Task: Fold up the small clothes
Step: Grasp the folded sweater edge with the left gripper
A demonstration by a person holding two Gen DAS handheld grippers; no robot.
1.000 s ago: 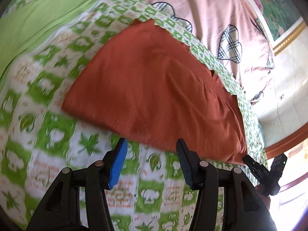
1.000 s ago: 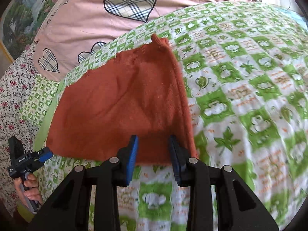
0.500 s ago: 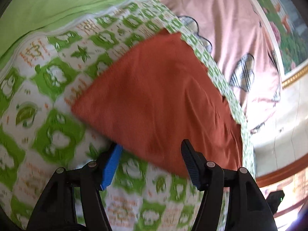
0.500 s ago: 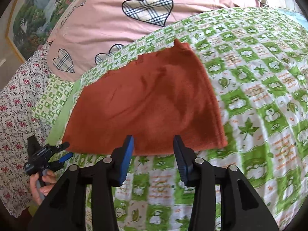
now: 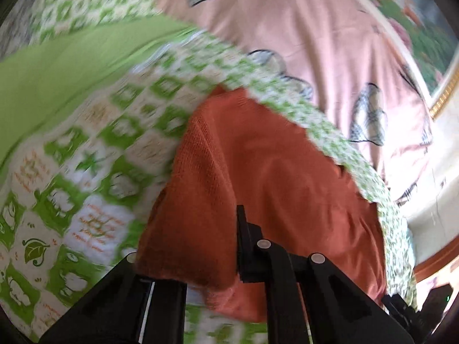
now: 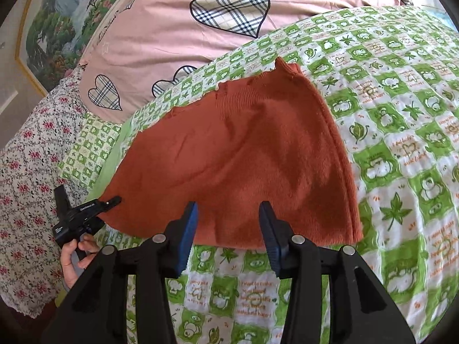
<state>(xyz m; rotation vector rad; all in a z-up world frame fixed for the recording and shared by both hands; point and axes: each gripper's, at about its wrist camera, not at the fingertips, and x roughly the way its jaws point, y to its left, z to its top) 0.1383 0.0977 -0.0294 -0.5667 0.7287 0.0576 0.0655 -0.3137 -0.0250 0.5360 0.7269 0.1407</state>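
Note:
A rust-orange knit garment (image 6: 243,166) lies flat on the green and white patterned quilt (image 6: 401,132). In the left wrist view the garment (image 5: 272,186) fills the middle, and my left gripper (image 5: 189,255) straddles its near left edge; cloth drapes over the left finger and hides it, while the right finger (image 5: 243,243) stands against the cloth. In the right wrist view the left gripper (image 6: 83,215) shows at the garment's left corner. My right gripper (image 6: 228,229) is open and empty, at the garment's near hem.
A pink duvet with plaid hearts (image 6: 200,28) lies behind the quilt. A floral sheet (image 6: 25,172) is at the left. A plain green fabric (image 5: 57,86) lies left of the quilt. A framed picture (image 6: 57,23) hangs on the far wall.
My left gripper has pushed forward onto the garment's left edge, and cloth now lies between its fingers. My right gripper has pulled back a little and opened wider.

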